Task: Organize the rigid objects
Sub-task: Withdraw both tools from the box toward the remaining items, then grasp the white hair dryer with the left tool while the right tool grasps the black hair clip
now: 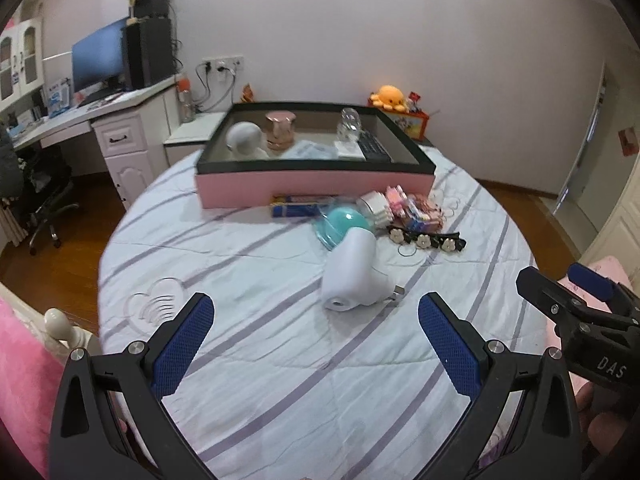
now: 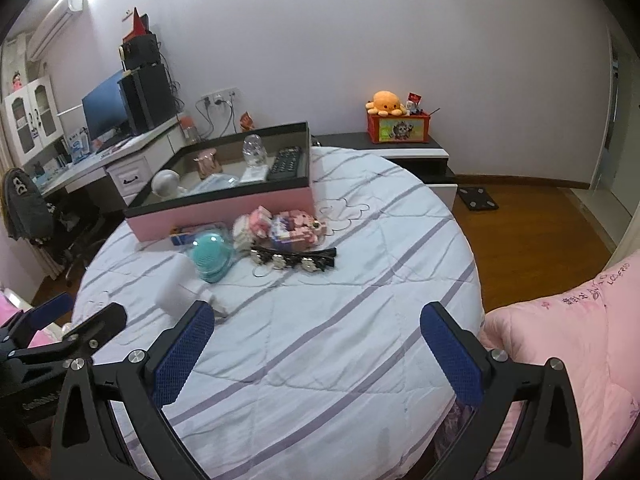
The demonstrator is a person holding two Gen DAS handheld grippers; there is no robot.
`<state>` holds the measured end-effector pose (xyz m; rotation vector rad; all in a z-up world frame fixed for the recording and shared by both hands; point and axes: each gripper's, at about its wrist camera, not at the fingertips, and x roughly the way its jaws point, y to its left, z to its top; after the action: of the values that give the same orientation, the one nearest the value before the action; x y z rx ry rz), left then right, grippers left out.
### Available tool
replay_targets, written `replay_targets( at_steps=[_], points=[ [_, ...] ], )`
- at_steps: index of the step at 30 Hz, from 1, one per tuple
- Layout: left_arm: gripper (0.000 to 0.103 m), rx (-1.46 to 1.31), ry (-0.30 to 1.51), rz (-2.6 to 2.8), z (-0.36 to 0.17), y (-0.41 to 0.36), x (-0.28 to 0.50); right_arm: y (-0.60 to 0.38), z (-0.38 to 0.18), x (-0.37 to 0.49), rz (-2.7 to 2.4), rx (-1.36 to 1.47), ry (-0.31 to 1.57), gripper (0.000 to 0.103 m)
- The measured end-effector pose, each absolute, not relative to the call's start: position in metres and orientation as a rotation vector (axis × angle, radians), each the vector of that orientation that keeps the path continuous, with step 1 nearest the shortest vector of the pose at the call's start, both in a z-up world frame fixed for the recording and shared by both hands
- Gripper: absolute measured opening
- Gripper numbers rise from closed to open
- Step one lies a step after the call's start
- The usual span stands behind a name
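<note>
Both grippers hover over the near edge of the bed [image 1: 280, 360], jaws spread wide and holding nothing: the left gripper [image 1: 316, 340] and the right gripper [image 2: 318, 344] side by side. Just ahead of the left one lies a white hair dryer [image 1: 352, 272], its long axis running away from the jaws toward the far clutter, its handle end pointing to the right (the left hand looks the nearer one). Past it sit a teal dome [image 1: 340, 224], a pile of small pink blocks [image 2: 288, 226] and a black hair clip [image 1: 424, 240]. Farthest is the pink tray [image 1: 312, 190], already holding a remote control [image 2: 285, 163] and other items.
</note>
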<state>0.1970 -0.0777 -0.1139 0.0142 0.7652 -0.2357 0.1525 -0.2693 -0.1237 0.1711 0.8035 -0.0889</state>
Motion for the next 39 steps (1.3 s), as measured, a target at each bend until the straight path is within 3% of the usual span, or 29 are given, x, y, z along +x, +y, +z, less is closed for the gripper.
replay_targets(
  at_steps=[16, 19, 24, 29, 31, 33, 39],
  points=[
    [0.102, 0.005, 0.888, -0.249, -0.173, -0.105, 0.27, -0.283, -0.161, 0.233, -0.048, 0.088, 0.916, 0.103],
    [0.096, -0.03, 0.902, -0.273, -0.176, -0.1, 0.273, -0.282, -0.174, 0.256, -0.005, 0.057, 0.966, 0.103],
    [0.068, -0.045, 0.89, -0.308, -0.173, -0.091, 0.271, -0.277, -0.192, 0.278, 0.028, 0.015, 1.014, 0.103],
    [0.063, -0.067, 0.885, -0.342, -0.172, -0.081, 0.269, -0.258, -0.208, 0.286, 0.093, -0.048, 1.048, 0.103],
    [0.063, -0.074, 0.883, -0.35, -0.172, -0.079, 0.269, -0.255, -0.209, 0.285, 0.104, -0.042, 1.036, 0.096],
    [0.063, -0.078, 0.878, -0.35, -0.171, -0.076, 0.267, -0.254, -0.207, 0.283, 0.111, -0.032, 1.029, 0.078],
    [0.063, -0.091, 0.873, -0.34, -0.169, -0.066, 0.264, -0.25, -0.202, 0.272, 0.138, -0.013, 1.017, 0.077]
  ],
)
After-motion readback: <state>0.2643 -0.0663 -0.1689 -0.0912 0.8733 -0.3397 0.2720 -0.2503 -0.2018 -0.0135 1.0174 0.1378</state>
